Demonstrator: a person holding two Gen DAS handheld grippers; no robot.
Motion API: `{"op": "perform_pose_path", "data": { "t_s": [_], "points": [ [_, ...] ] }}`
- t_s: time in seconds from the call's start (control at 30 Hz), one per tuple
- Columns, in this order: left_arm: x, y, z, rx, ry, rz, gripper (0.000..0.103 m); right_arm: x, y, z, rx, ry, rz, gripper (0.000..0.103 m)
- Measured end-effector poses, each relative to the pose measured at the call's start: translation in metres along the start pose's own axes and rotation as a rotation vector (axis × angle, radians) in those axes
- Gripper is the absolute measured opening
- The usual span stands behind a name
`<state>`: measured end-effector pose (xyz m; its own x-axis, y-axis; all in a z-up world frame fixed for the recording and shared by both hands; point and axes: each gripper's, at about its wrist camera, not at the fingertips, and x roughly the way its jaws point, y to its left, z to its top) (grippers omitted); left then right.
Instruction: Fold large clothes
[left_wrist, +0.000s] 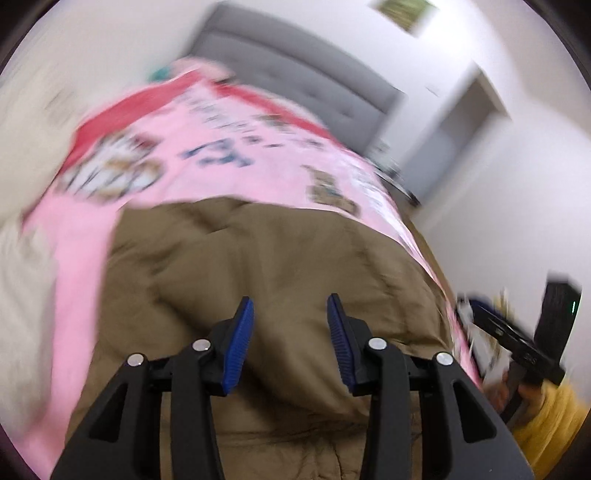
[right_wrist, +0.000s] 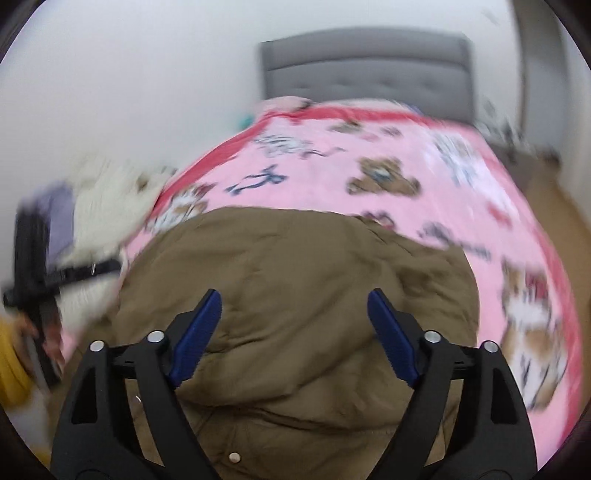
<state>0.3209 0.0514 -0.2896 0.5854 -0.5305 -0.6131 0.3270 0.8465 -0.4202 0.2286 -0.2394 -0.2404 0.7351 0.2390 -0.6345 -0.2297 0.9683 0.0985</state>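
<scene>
One bed (right_wrist: 480, 177) fills both blurred views, its pink bear-print blanket (left_wrist: 229, 177) spread up to the gray headboard (right_wrist: 365, 66). On the blanket, at the end far from the headboard, lies a brown padded coat (right_wrist: 295, 295). Over the coat hang the left gripper (left_wrist: 290, 317) and the right gripper (right_wrist: 295, 314), each spread apart and grasping nothing.

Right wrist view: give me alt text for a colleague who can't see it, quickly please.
The open right gripper hovers over a bulky brown quilted jacket lying on a pink bear-print blanket that covers a bed with a grey padded headboard. The image is motion-blurred, and the left gripper shows at the left edge.
</scene>
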Motion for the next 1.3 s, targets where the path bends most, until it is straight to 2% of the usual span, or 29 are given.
{"op": "perform_pose_path", "data": {
  "t_s": [0.07,0.13,0.2,0.3,0.4,0.5,0.7,0.8,0.87,0.97,1.0,1.1,1.17,1.23,1.3],
  "points": [
    [0.01,-0.026,0.0,0.145,0.019,-0.03,0.047,0.01,0.021,0.0,-0.13,0.002,-0.03,0.082],
    [0.022,-0.038,-0.003,0.225,0.059,-0.026,0.05,0.026,0.034,-0.005,-0.242,0.041,-0.021,0.086],
    [0.037,-0.035,-0.012,0.266,0.125,-0.011,0.05,0.039,0.035,-0.015,-0.297,0.092,-0.028,0.088],
    [0.046,-0.023,-0.027,0.293,0.179,-0.011,0.05,0.057,0.024,-0.035,-0.292,0.184,-0.004,0.088],
    [0.047,-0.024,-0.037,0.354,0.19,-0.001,0.05,0.06,0.012,-0.047,-0.254,0.208,0.028,0.088],
    [0.053,-0.021,-0.047,0.403,0.218,0.008,0.05,0.064,0.016,-0.059,-0.311,0.232,0.012,0.089],
    [0.062,-0.016,-0.061,0.448,0.255,0.014,0.05,0.077,0.012,-0.076,-0.287,0.301,0.002,0.091],
    [0.061,-0.015,-0.061,0.444,0.264,0.022,0.05,0.076,0.015,-0.073,-0.284,0.322,-0.011,0.092],
    [0.052,-0.02,-0.054,0.452,0.269,0.031,0.05,0.069,0.018,-0.065,-0.277,0.314,-0.014,0.091],
    [0.032,-0.03,-0.039,0.474,0.243,0.017,0.051,0.039,0.019,-0.049,-0.271,0.242,-0.006,0.089],
    [0.02,-0.033,-0.031,0.482,0.204,-0.001,0.054,0.024,0.02,-0.042,-0.28,0.201,-0.011,0.09],
    [-0.008,-0.042,-0.004,0.502,0.078,-0.042,0.075,-0.003,0.017,-0.016,-0.271,0.105,-0.027,0.092],
    [-0.012,-0.05,0.013,0.537,0.035,-0.045,0.077,-0.011,0.013,0.004,-0.248,0.051,-0.012,0.095],
    [0.001,-0.058,0.034,0.546,0.04,-0.084,0.079,-0.005,0.01,0.026,-0.25,0.0,-0.015,0.095],
    [0.029,-0.063,0.043,0.561,0.094,-0.09,0.079,0.02,0.007,0.041,-0.254,0.026,0.001,0.094]
  ]
}}
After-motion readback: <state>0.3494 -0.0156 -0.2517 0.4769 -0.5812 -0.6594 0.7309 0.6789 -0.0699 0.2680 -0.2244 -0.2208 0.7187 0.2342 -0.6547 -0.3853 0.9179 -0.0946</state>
